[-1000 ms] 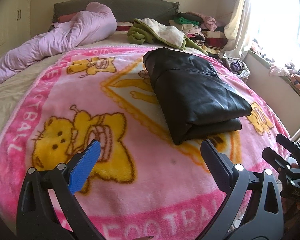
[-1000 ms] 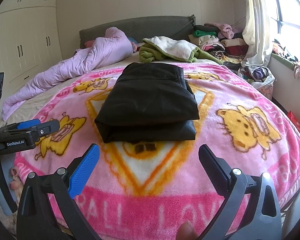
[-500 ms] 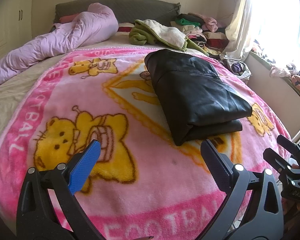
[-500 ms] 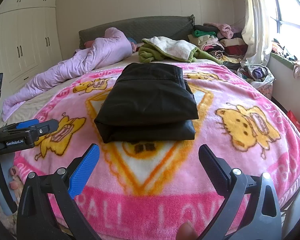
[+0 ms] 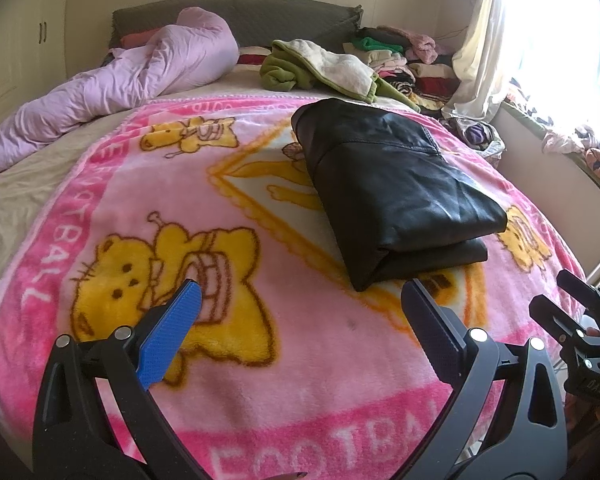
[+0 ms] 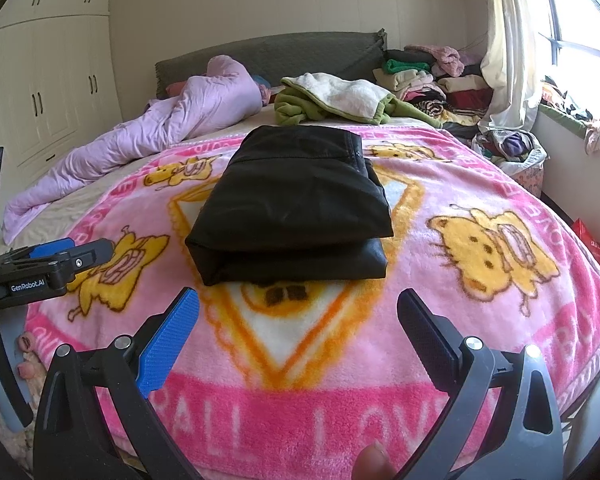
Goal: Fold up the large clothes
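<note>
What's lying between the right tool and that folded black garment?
Only bare pink blanket, with its printed yellow triangle. The right wrist view shows the open right tool short of the black garment, and no object in the stretch between them.

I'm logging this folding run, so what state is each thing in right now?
Black garment: folded into a compact stack, lying on the pink blanket.
Left tongs: open, empty, clear of the garment.
Right tongs: open, empty, clear of the garment.
Green and white garment: unfolded, in a heap.
Lilac duvet: bunched up.
Wardrobe doors: shut.
</note>
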The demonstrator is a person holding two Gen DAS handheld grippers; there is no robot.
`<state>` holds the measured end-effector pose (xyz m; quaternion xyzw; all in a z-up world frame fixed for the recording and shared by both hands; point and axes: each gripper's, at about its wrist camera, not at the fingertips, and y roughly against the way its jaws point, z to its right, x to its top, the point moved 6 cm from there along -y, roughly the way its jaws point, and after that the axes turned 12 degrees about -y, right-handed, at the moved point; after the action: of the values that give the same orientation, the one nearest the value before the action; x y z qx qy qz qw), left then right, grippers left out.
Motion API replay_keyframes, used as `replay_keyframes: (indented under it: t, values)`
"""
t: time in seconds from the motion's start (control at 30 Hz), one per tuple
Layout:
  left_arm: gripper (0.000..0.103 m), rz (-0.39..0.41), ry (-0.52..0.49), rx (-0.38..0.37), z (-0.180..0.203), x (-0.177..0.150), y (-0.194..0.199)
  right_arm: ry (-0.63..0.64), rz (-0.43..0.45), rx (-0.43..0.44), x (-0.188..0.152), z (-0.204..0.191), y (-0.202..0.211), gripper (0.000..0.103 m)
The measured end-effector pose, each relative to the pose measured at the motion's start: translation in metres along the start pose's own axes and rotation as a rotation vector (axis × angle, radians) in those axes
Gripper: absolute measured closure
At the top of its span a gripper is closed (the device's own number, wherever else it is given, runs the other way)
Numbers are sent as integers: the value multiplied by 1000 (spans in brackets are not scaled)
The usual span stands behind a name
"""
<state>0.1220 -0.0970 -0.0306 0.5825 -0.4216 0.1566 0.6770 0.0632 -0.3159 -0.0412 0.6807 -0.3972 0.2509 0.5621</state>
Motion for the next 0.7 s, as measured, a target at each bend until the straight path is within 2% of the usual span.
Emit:
replay_keyframes:
  t: [0.7]
  values:
    - [9, -1, 1, 1, -3, -1, 2, -2, 0, -5, -1, 2, 2, 4]
